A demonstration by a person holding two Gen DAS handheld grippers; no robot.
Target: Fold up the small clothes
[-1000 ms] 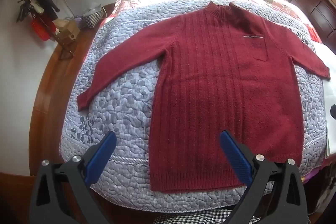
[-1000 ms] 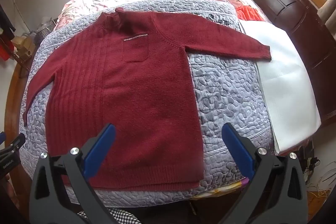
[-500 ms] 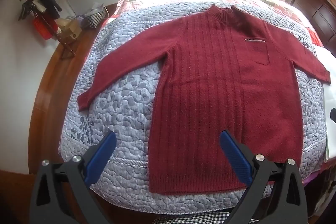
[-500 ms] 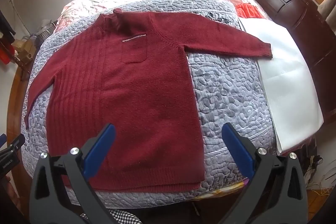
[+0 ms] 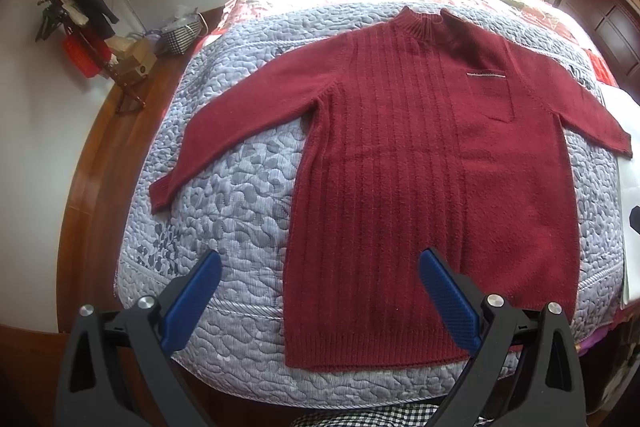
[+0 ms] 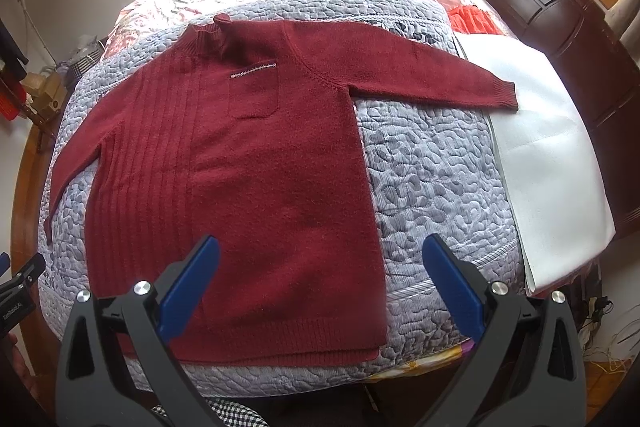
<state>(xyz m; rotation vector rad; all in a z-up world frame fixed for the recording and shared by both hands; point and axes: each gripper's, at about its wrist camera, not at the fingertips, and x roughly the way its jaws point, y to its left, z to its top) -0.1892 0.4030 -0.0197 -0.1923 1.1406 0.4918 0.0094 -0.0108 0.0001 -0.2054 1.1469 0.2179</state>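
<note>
While the red sweater lies flat and unfolded on the bed, sleeves spread, both the left claw and right claw hover wide and empty above its hem, so all folding remains.

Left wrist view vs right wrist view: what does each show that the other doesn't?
Only the left wrist view: the whole coat stand with dark clothes by the wall, and the dark red knitted sweater's full left sleeve down to its cuff.

Only the right wrist view: the dark wooden headboard in full, a bright red cloth beside it, and most of the white sheet.

Both: the dark red knitted sweater lying flat and unfolded on the grey quilted bedspread, chest pocket visible, and each gripper open, left gripper, right gripper.
</note>
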